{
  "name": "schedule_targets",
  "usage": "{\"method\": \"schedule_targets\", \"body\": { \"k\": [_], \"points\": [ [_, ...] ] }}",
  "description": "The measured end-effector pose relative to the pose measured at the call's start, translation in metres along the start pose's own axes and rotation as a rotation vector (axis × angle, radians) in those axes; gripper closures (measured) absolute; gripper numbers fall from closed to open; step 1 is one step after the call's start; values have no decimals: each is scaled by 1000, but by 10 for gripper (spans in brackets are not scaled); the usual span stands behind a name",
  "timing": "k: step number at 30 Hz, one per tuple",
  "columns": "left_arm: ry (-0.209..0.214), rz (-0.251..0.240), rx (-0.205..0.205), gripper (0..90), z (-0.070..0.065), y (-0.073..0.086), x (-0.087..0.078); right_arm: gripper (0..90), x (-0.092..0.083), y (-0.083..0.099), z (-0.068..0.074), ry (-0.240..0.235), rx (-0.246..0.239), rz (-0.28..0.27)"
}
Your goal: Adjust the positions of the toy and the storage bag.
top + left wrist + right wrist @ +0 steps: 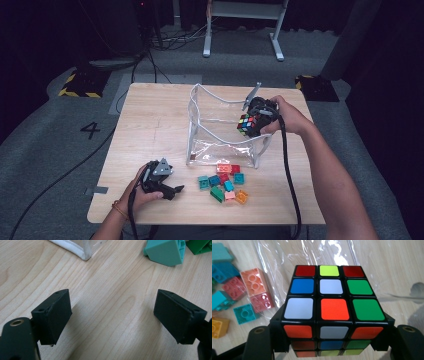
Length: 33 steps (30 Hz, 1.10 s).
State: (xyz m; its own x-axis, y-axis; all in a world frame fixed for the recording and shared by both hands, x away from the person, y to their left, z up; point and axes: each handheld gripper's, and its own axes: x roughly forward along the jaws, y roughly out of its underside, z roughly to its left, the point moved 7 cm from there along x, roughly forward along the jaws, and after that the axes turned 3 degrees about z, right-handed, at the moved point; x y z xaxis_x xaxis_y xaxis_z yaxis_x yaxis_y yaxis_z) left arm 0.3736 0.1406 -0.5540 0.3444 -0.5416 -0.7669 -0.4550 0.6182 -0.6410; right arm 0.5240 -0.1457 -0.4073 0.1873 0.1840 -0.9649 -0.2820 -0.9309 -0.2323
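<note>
Nearest the camera, at the near left of the bench (150,125), the left gripper (170,190) lies low over the wood in a person's hand, its fingers (53,315) spread apart with nothing but bare wood between them. Just ahead of them in the left gripper view, a teal brick (166,251) and a green one beyond it are cut off by the picture's edge, and a white-trimmed corner of the clear bag (220,130) also runs out of the picture.

On the right, the right gripper (252,122) pinches the puzzle cube (329,305) by its two sides, holding it at the open top of the bag, at the bag's right wall. Its fingers are mostly hidden behind the cube in the right gripper view, and the hand covers much of the gripper from above. Whether the cube touches the bag's floor cannot be told.

Pale wood grain covers the bench, which stands on grey carpet in a dark room, with yellow-and-black floor markings and a white frame at the far side.

Loose toy bricks (224,181) in red, orange, teal and green lie in a cluster just near of the bag, seen blurred through its crinkled plastic in the right gripper view.
</note>
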Motion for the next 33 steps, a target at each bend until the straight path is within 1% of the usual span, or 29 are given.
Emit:
{"method": "schedule_targets", "body": {
  "k": [1,3,4,5,6,7,8,9,10,11,12,13,14,15,16,17,18,19,20,24,25,26,27,28,29,30,31,32,33],
  "points": [
    [0,0,0,148,0,0,0,334,1,0,-4,12,-35,-10],
    [0,2,8,148,1,0,0,332,0,4,-3,23,40,33],
    [1,0,11,148,1,0,0,334,2,4,-5,30,24,23],
    [2,2,10,148,1,0,0,334,1,6,-3,28,53,36],
    [3,2,12,148,1,0,0,333,1,5,-4,35,44,22],
    [4,2,13,147,1,0,0,335,0,6,-4,39,47,19],
    [4,2,12,147,1,0,0,333,1,4,-8,53,3,-18],
    [2,2,13,147,1,0,0,318,0,5,-8,53,11,-27],
    [3,0,13,147,1,0,0,306,-3,5,-10,68,25,-51],
    [3,0,13,148,1,0,0,306,-3,5,-10,68,25,-51],
    [3,3,10,147,1,0,0,270,-9,5,-12,83,67,-113],
    [3,3,10,147,1,0,0,262,-12,6,-12,91,83,-137],
    [3,1,10,147,1,0,0,263,-17,7,-12,97,104,-188],
    [3,1,10,147,1,0,0,263,-17,7,-12,97,104,-188],
    [2,1,11,147,1,0,0,263,-22,8,-10,91,124,-232],
    [3,3,10,147,1,0,0,266,-34,12,-7,105,140,-308],
    [1,1,12,147,1,0,0,266,-34,12,-7,105,140,-308],
    [1,1,12,147,1,0,0,265,-46,19,-1,113,171,-391],
    [1,1,12,147,1,0,0,269,-50,20,2,115,184,-425],
    [1,2,9,147,1,0,0,275,-64,34,12,174,241,-557],
    [1,2,9,146,1,0,0,274,-67,37,15,201,253,-569],
    [0,0,6,146,1,0,0,274,-69,40,18,212,246,-595],
    [-1,1,7,145,1,0,0,275,-72,43,22,202,251,-625],
    [-3,-1,3,144,1,0,0,275,-75,46,24,207,258,-649],
    [-3,-1,3,143,1,0,0,275,-75,46,24,207,258,-649],
    [-4,0,3,139,1,-1,0,260,-79,54,27,225,271,-678],
    [-4,0,3,138,1,-1,0,258,-81,57,28,231,274,-693],
    [1,2,1,135,1,-1,1,258,-83,62,29,249,278,-708],
    [1,2,1,129,1,-1,1,258,-83,62,29,249,278,-708]
  ]
}}
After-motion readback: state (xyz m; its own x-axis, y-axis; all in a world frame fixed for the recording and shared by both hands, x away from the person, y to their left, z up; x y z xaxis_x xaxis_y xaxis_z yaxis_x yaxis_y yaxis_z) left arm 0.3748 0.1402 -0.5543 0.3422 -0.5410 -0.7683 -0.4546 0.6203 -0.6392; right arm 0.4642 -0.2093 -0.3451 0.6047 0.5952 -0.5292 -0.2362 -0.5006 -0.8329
